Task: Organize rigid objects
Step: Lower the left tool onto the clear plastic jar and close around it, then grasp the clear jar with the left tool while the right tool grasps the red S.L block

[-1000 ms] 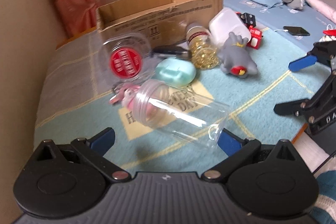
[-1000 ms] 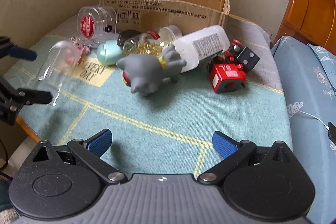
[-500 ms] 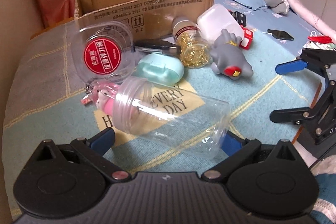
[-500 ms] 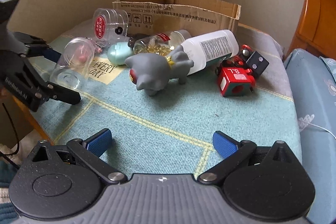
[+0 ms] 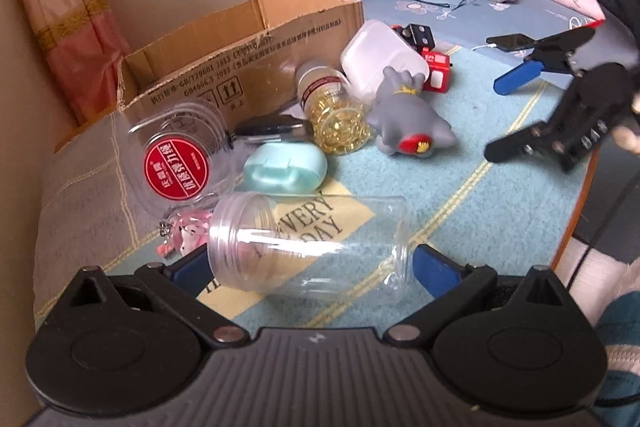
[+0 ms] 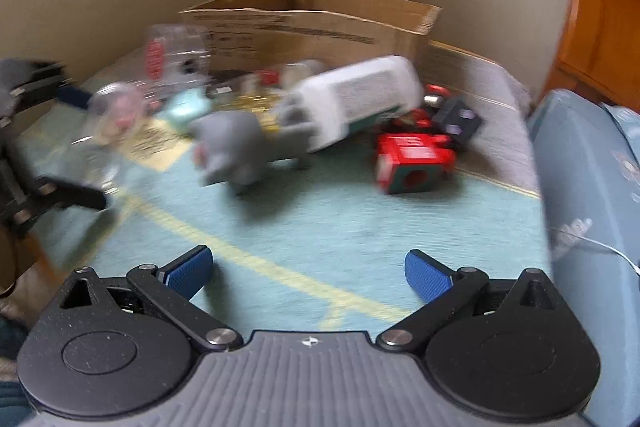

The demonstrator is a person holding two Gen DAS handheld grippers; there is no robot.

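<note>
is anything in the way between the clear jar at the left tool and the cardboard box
Yes. The clear jar lies between the left tool's fingers, and several things sit between it and the cardboard box: the mint case, the red-lidded tub and the bottle of gold capsules.

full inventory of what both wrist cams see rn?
clear plastic jar: 1, transparent, lying on its side between the left tool's fingers
clear round tub with red label: 1, tipped, before the box
brown cardboard box: 1, open, at the back
mint oval case: 1, beside the tub
pink keychain charm: 1, behind the jar mouth
bottle of golden capsules: 1, lying down
white plastic bottle: 1, lying down
grey toy animal: 1, tipped over, mid-mat
red cube toy: 1, right of the animal
black cube: 1, behind the red one
black phone: 1, on blue bedding
left tool: open around the jar
right tool: open, empty
</note>
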